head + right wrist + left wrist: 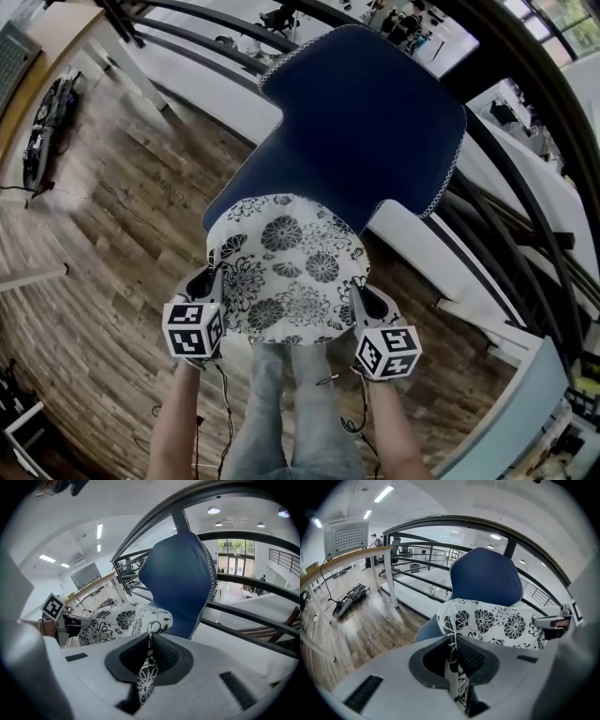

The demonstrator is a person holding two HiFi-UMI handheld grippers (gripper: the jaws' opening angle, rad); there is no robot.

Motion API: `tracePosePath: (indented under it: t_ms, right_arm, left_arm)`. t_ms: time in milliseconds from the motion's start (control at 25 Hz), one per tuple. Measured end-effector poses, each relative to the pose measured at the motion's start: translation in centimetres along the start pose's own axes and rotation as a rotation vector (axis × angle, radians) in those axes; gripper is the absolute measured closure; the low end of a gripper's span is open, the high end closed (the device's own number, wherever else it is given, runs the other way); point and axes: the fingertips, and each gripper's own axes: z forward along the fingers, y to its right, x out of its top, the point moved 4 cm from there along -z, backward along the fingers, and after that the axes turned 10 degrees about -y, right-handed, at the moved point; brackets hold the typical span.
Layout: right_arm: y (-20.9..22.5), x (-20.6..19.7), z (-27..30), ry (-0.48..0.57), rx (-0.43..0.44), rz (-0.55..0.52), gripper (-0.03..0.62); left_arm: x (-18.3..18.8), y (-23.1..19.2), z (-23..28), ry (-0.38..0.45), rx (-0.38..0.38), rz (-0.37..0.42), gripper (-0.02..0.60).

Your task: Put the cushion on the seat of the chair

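As things stand, the white cushion [286, 267] with the black flower print is held by both sides right in front of the blue chair [366, 112]. The left gripper [208, 289] has its jaws pinched tight on the cushion's left edge, and the left gripper view shows the fabric squeezed between them. The right gripper [364, 302] does the same on the right edge, jaws closed on a fold of the flowery fabric. The cushion sits level-ish between the two, spread over the seat area just below the chair's backrest, with a sliver of blue seat peeking out under it on the left. Can't tell if it's actually resting on the seat or hovering just above it. The person's legs [286, 412] in jeans are right below the cushion in the head view, standing on a wood floor [103, 216]. A dark railing [511, 89] runs behind the chair.
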Motion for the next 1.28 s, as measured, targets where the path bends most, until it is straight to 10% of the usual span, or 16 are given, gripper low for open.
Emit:
tracePosePath:
  t_ms: [720, 960, 1280]
  right_arm:
    - [1.9, 3.3, 4.3, 0.033, -0.024, 0.065, 0.574]
    - [-5.2, 5.2, -4.2, 0.004, -0.153, -0.482, 0.574]
    - [-7.0, 3.8, -1.5, -0.004, -0.185, -0.476, 0.572]
  left_arm:
    - [10.9, -0.9, 5.2, -0.021, -0.056, 0.259, 0.551]
    - [-2.1, -2.3, -0.7, 0.294, -0.162, -0.143, 0.551]
    - [-2.1, -6.1, 2.2, 0.291, -0.186, -0.098, 0.551]
